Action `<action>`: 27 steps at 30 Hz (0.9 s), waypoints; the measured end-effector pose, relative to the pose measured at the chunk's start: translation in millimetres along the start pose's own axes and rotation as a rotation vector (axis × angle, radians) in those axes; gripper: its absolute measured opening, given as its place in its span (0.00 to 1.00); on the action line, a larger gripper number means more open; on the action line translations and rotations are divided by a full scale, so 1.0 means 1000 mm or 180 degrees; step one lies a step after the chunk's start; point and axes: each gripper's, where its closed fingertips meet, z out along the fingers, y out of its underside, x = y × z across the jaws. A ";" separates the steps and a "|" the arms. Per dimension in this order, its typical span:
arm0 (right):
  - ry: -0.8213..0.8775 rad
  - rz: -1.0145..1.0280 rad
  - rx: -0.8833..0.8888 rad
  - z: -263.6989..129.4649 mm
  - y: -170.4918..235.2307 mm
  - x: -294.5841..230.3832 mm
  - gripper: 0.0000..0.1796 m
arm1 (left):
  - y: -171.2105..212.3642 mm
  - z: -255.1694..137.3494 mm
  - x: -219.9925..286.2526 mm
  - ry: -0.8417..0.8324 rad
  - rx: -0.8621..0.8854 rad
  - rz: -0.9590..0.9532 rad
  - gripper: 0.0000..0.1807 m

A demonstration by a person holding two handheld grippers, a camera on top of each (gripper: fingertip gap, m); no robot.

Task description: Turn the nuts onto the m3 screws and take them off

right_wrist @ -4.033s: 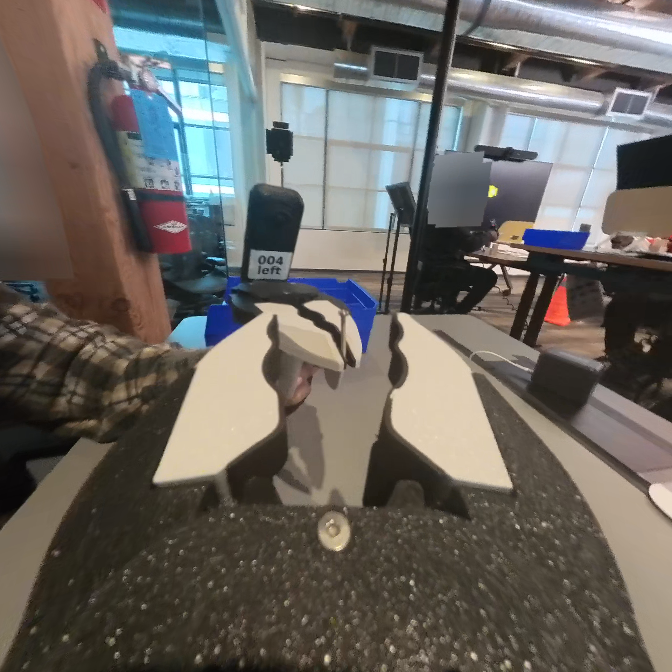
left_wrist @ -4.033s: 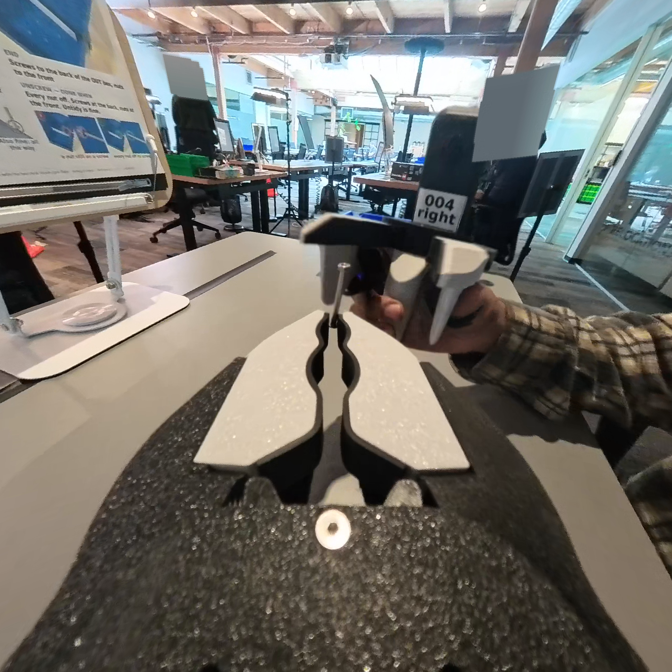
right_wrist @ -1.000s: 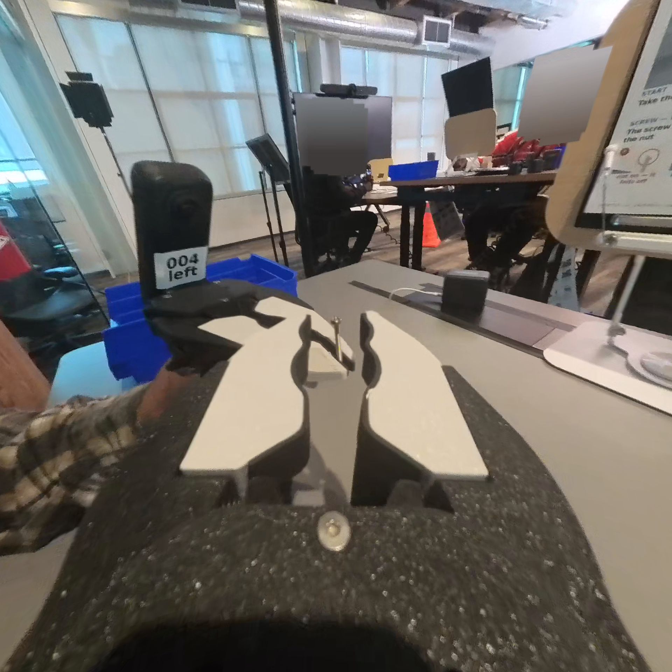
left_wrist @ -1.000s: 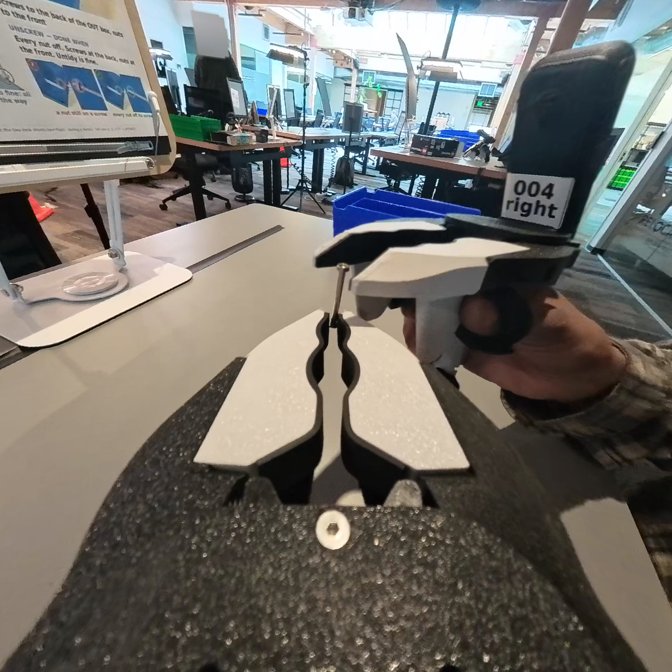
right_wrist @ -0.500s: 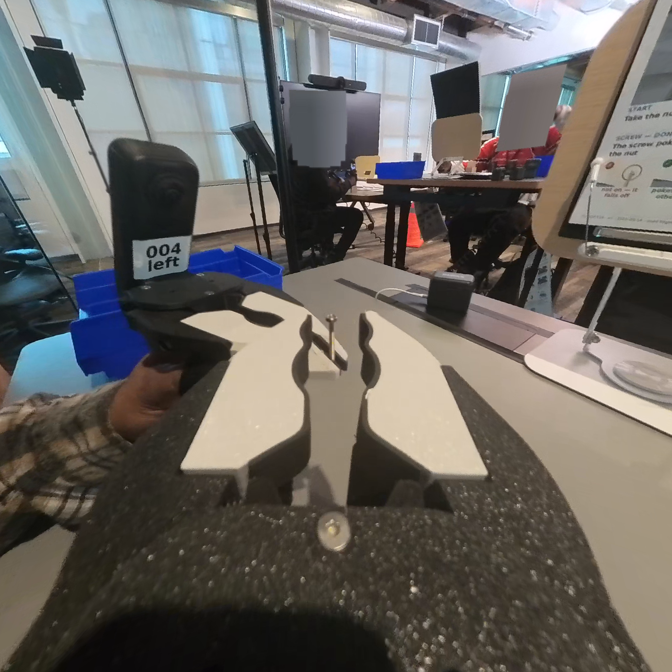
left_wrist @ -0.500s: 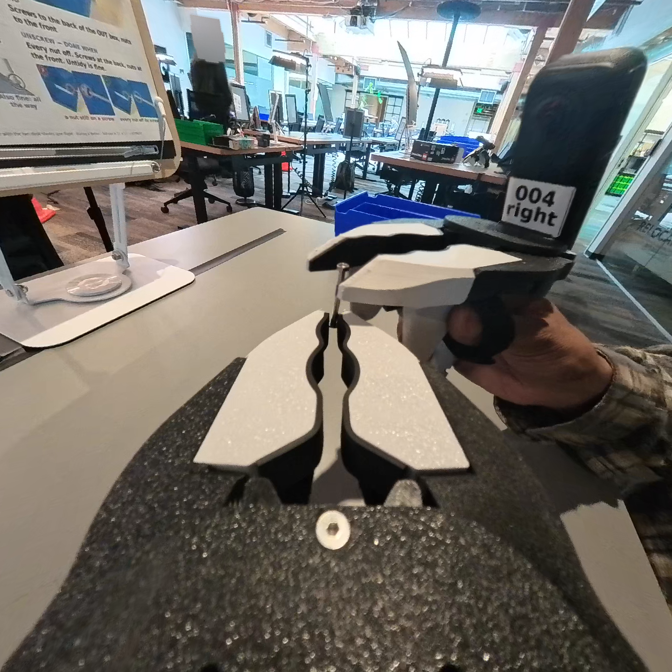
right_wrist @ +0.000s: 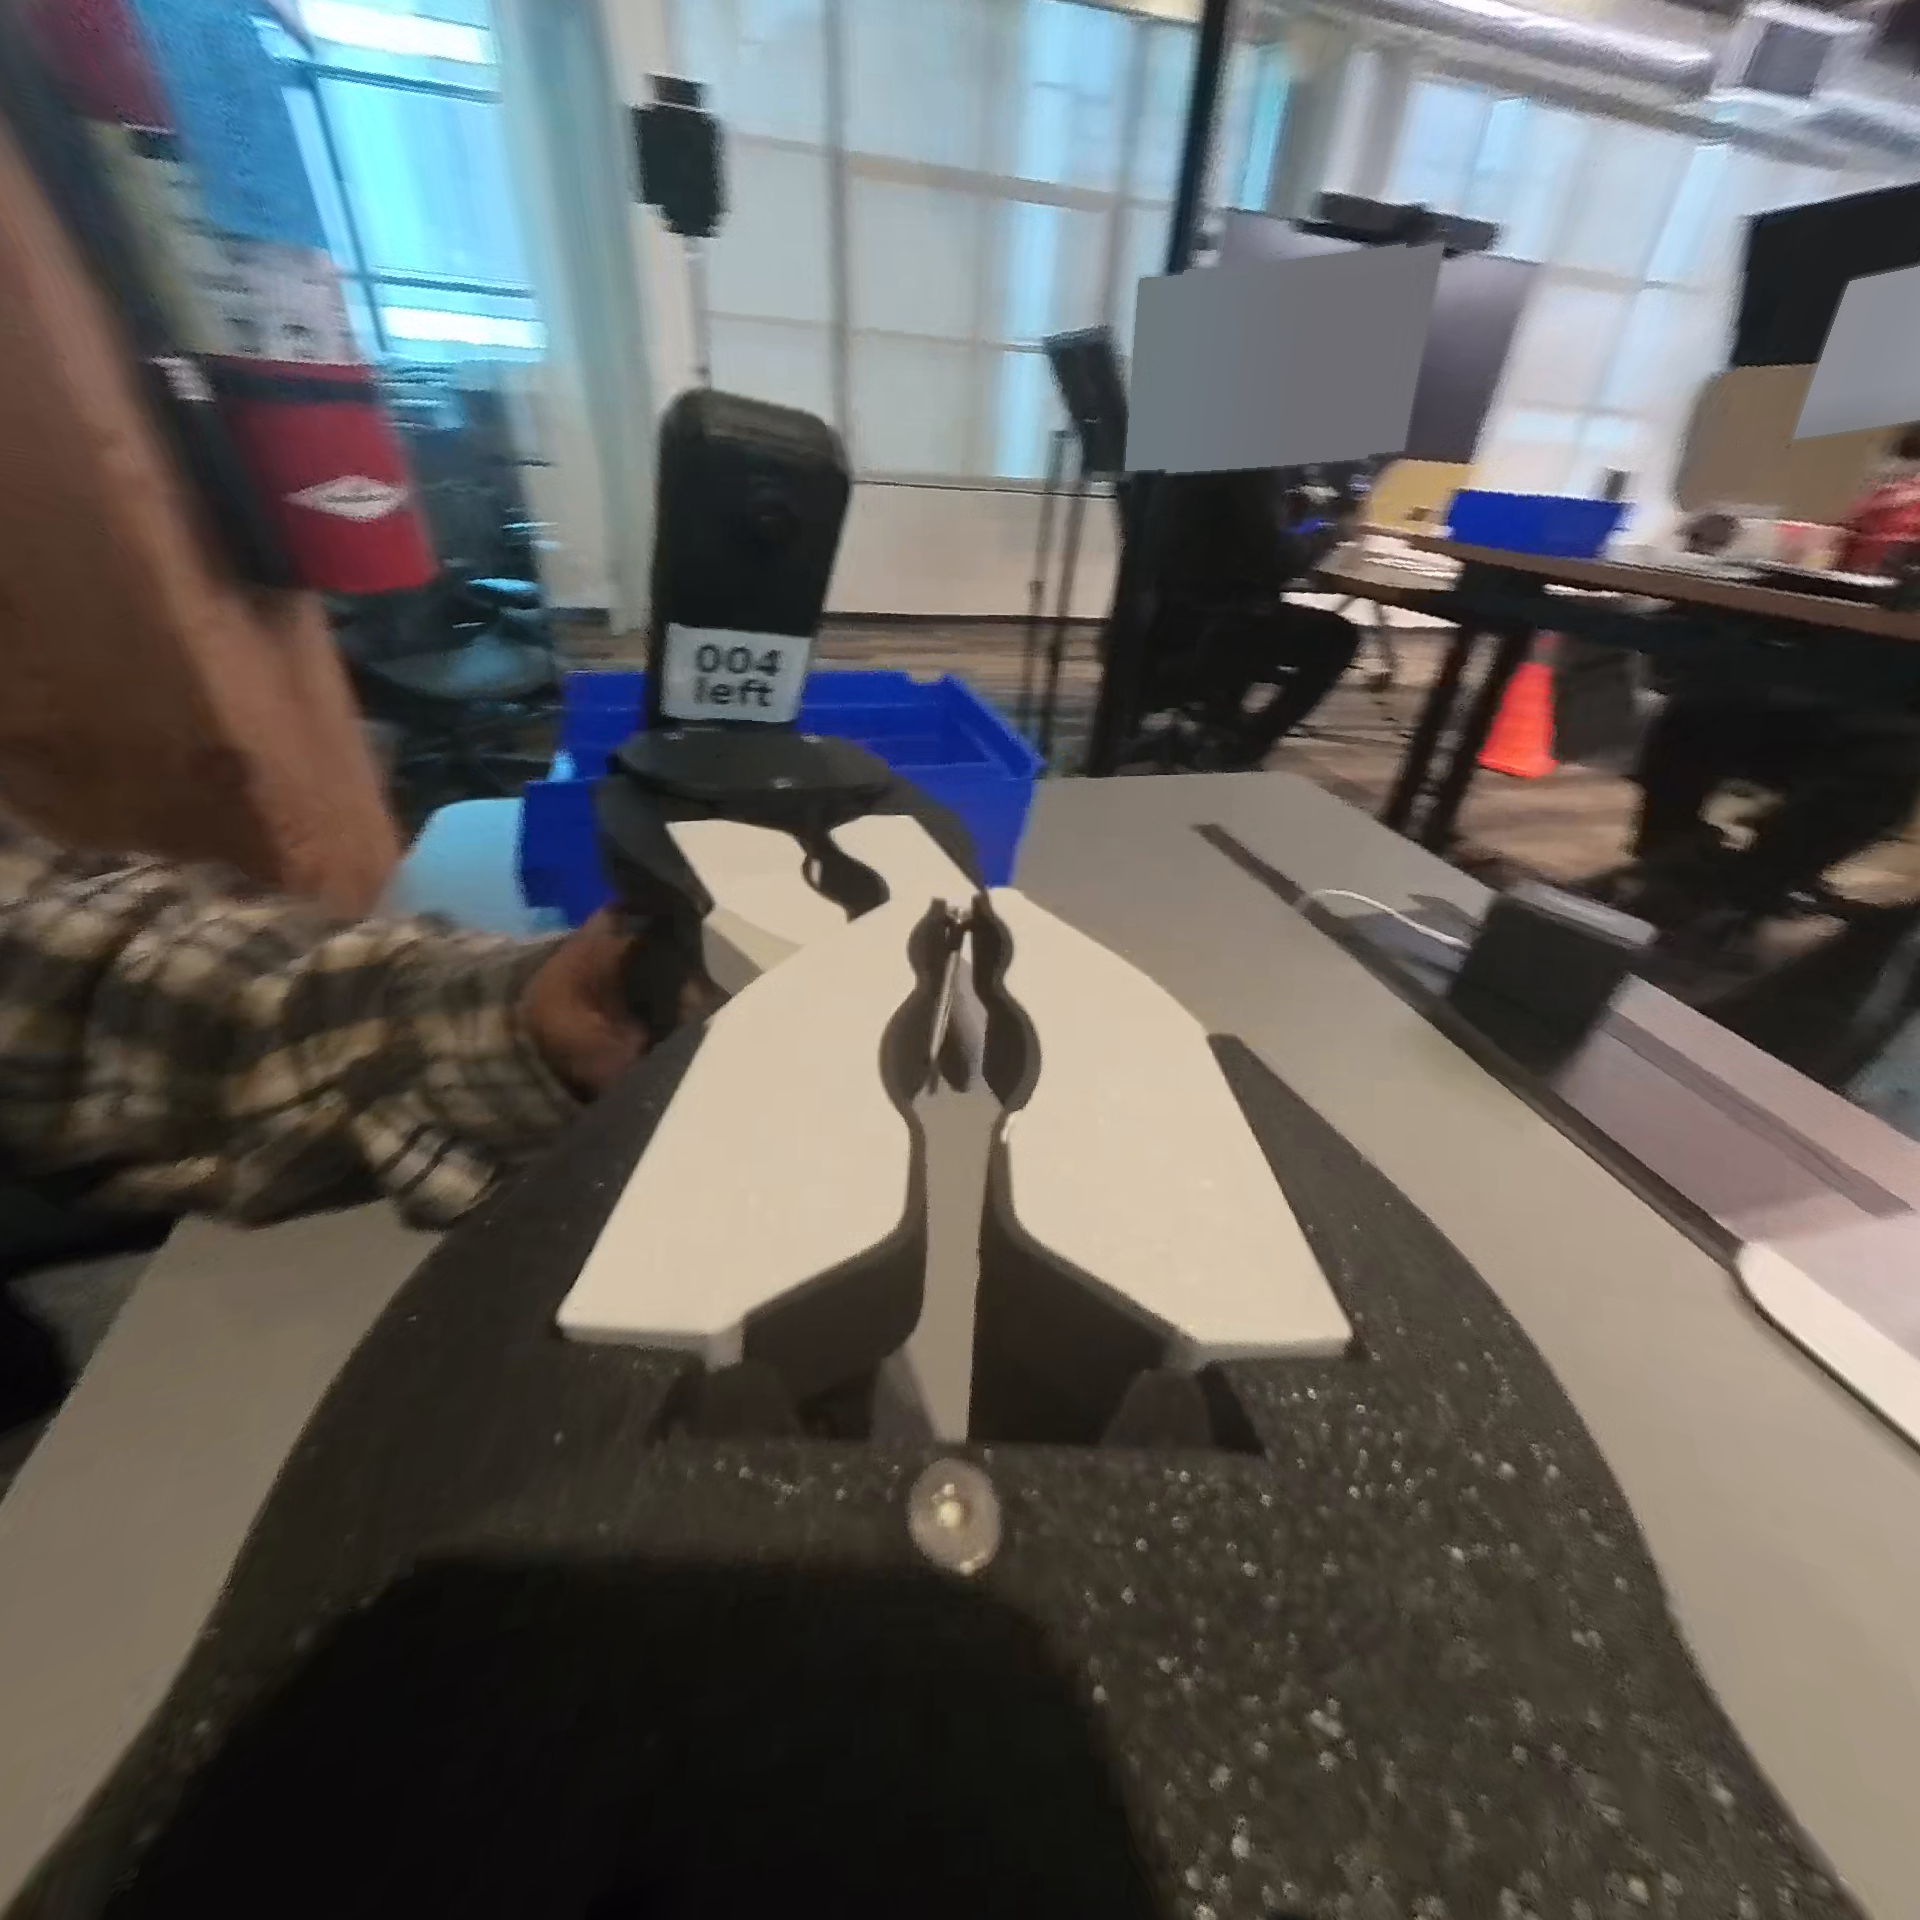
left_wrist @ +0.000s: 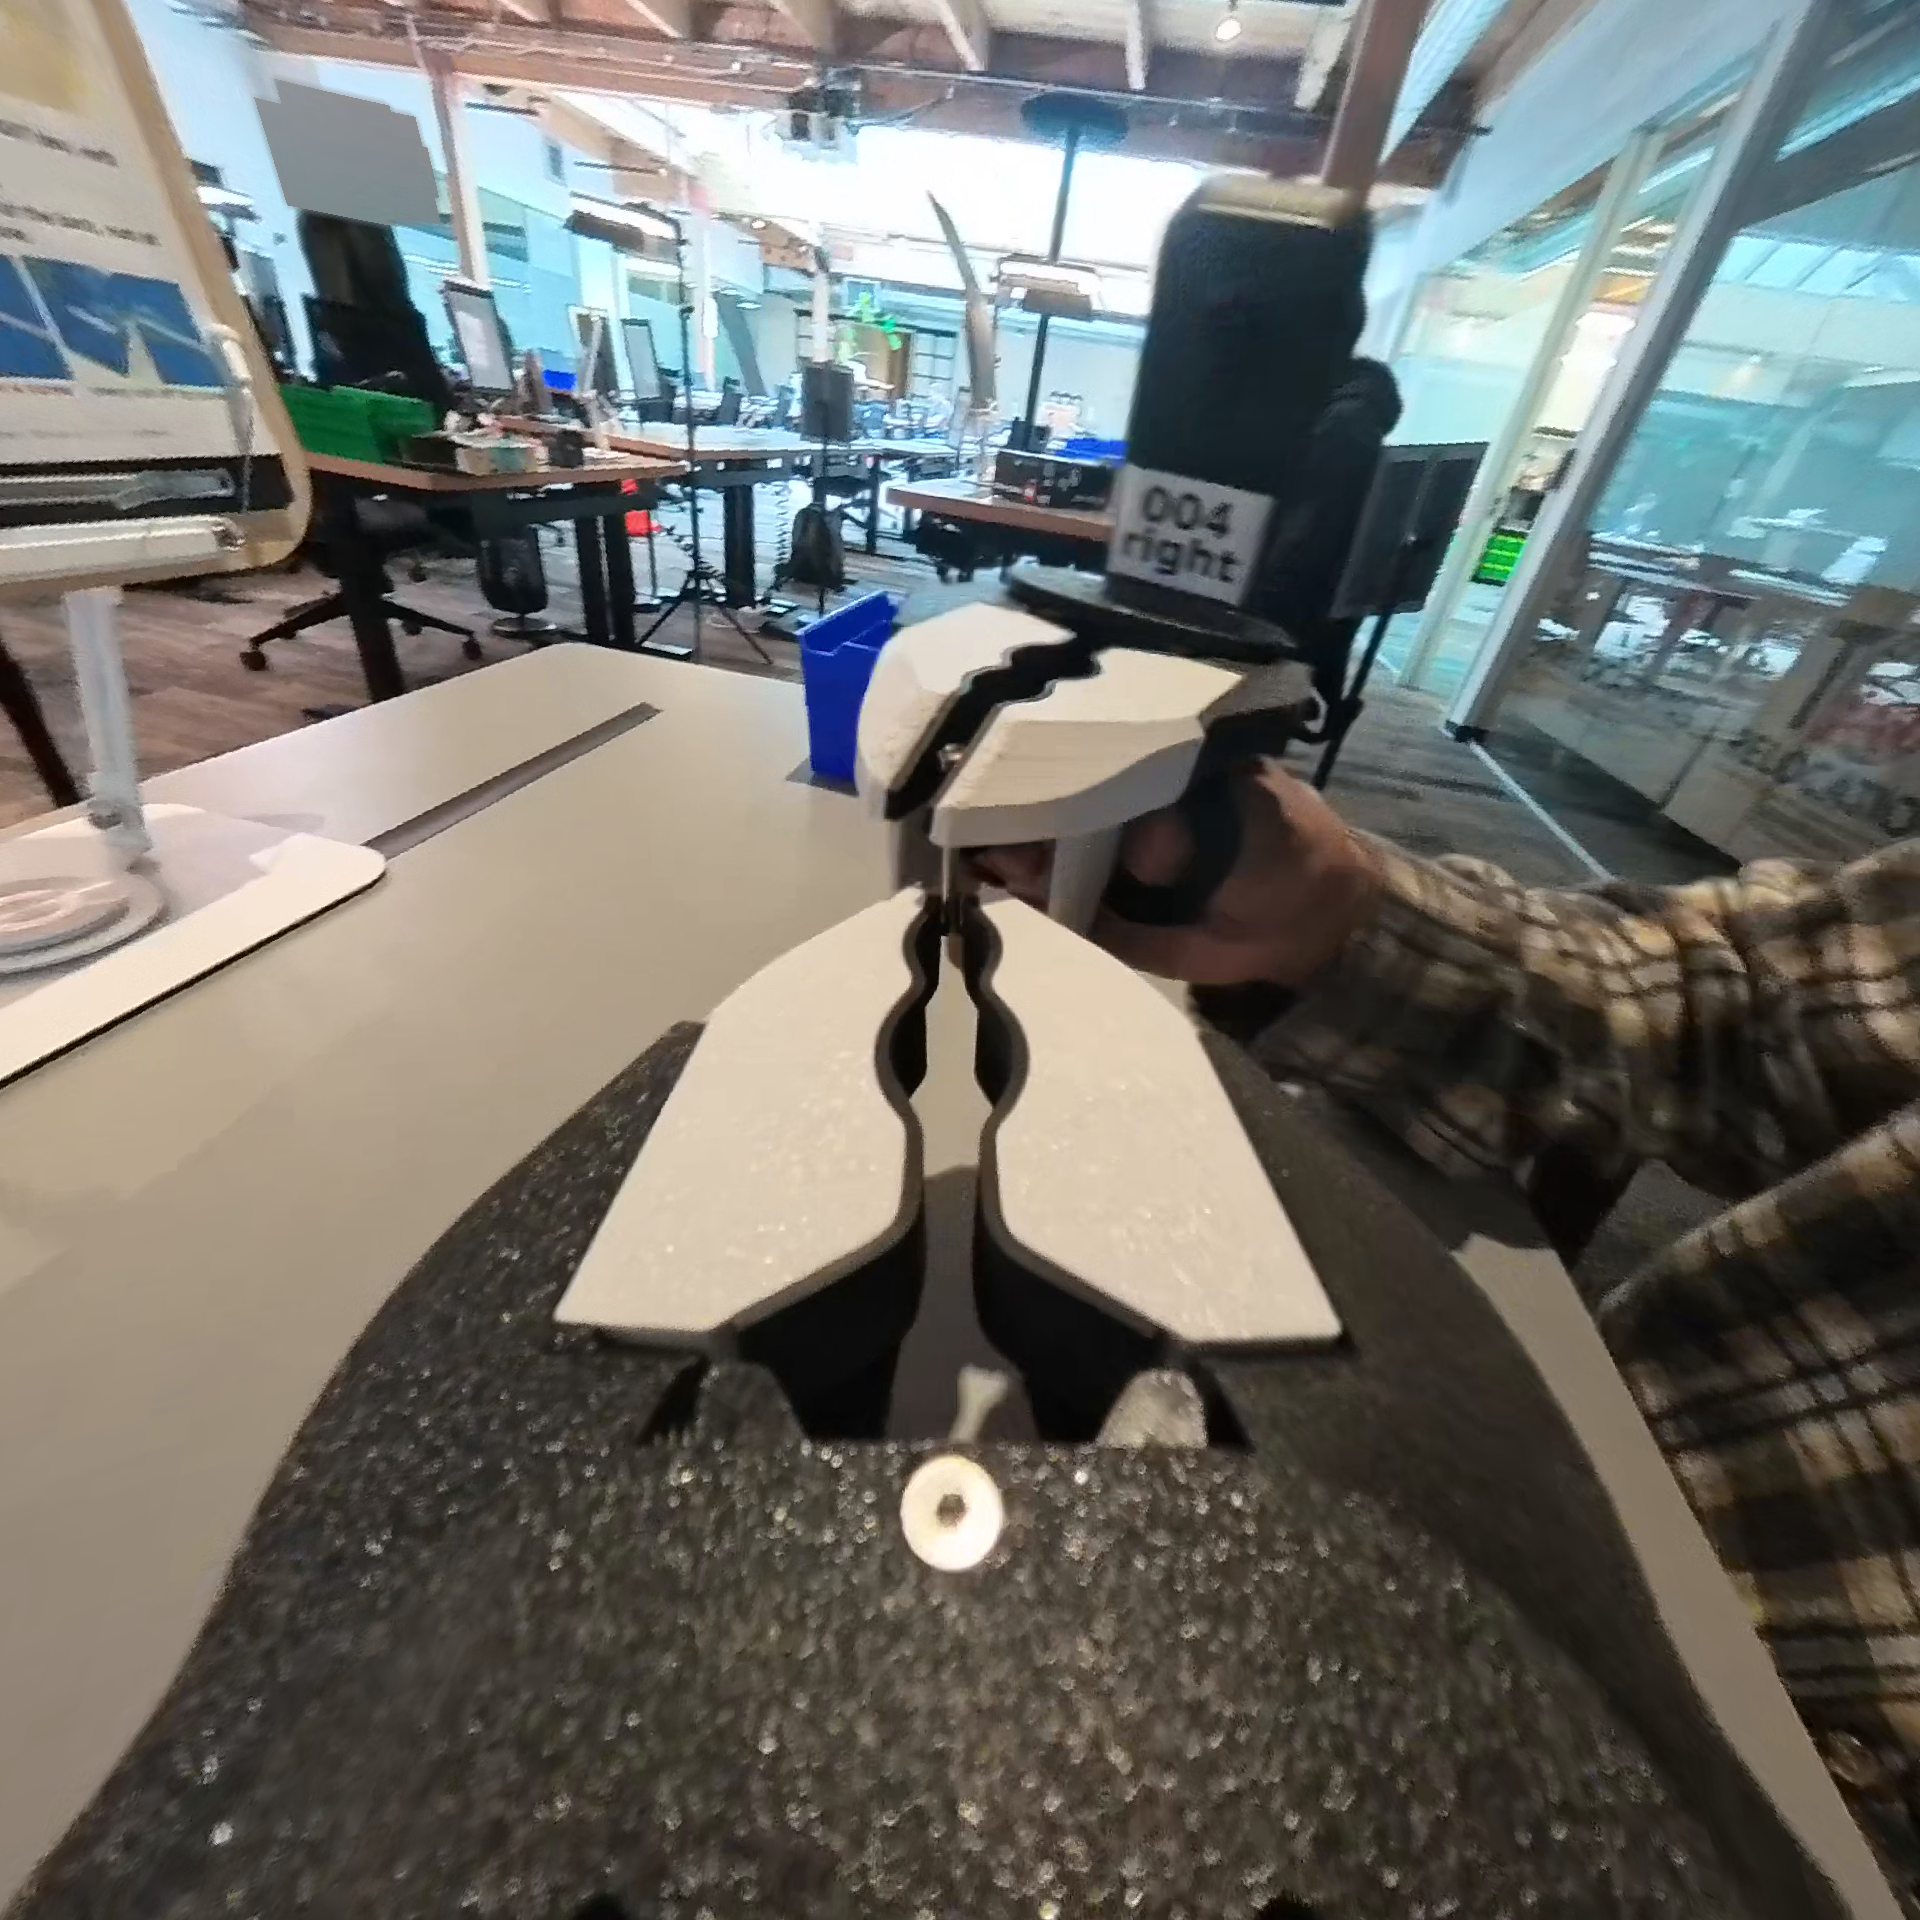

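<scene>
Evidently the work was in mid-course. Nearest the left wrist view, the left tongs [left_wrist: 948, 914], pale grey wavy-edged plates on a black foam body, were clenched at their tips on the lower end of the thin silver metal m3 screw [left_wrist: 943, 831], which rose upright from them. Just beyond, the right tongs [left_wrist: 940, 774] were drawn in on the screw's upper end; the right wrist view showed the same meeting, the right tongs [right_wrist: 961, 920] pinched at the tips about the screw's head [right_wrist: 951, 914], its shank slanting down through the gap between the plates. Whether a nut sat there I could not tell: it was too small and the picture blurred. My judgement was that one turning step on this screw was under way, with nothing showing how many screws were finished or left. Both pairs hung above the plain grey desk [left_wrist: 343, 1039]. Farther off, a blue plastic bin [right_wrist: 935, 748] stood at the desk's far edge, presumably for parts, its contents hidden.
</scene>
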 end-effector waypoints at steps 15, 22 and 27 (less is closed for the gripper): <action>-0.1186 0.0174 0.0124 -0.010 -0.001 -0.011 0.07 | 0.002 0.003 0.009 0.0289 0.0012 -0.0019 0.02; -0.0159 0.0082 0.0121 -0.008 0.011 0.003 0.17 | 0.004 0.003 -0.001 -0.0006 -0.0019 0.0035 0.02; 0.0055 -0.0046 0.0122 -0.008 0.011 0.002 0.14 | 0.005 0.003 -0.002 -0.0020 -0.0025 0.0014 0.02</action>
